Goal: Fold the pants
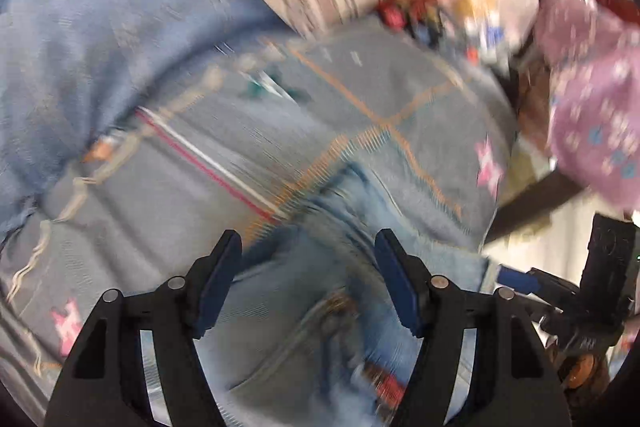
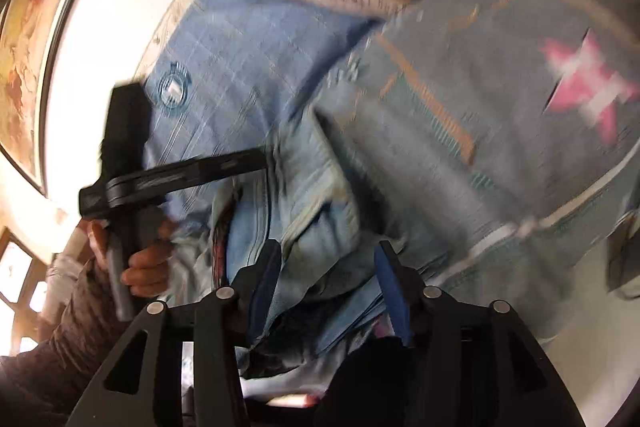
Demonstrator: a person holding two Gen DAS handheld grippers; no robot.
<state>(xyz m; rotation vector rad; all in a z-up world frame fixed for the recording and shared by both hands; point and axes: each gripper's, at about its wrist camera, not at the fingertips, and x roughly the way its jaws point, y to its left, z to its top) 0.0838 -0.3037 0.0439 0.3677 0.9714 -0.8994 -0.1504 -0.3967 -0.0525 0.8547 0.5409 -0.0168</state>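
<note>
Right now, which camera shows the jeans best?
The left wrist view: the jeans fill the lower middle, with seams and a pocket visible between the open left gripper. The right wrist view shows only a bunched, blurred heap of jeans ahead of the right gripper.

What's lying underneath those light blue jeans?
The jeans lie on a grey patterned blanket with pink stars. What lies directly beneath the denim is hidden.
</note>
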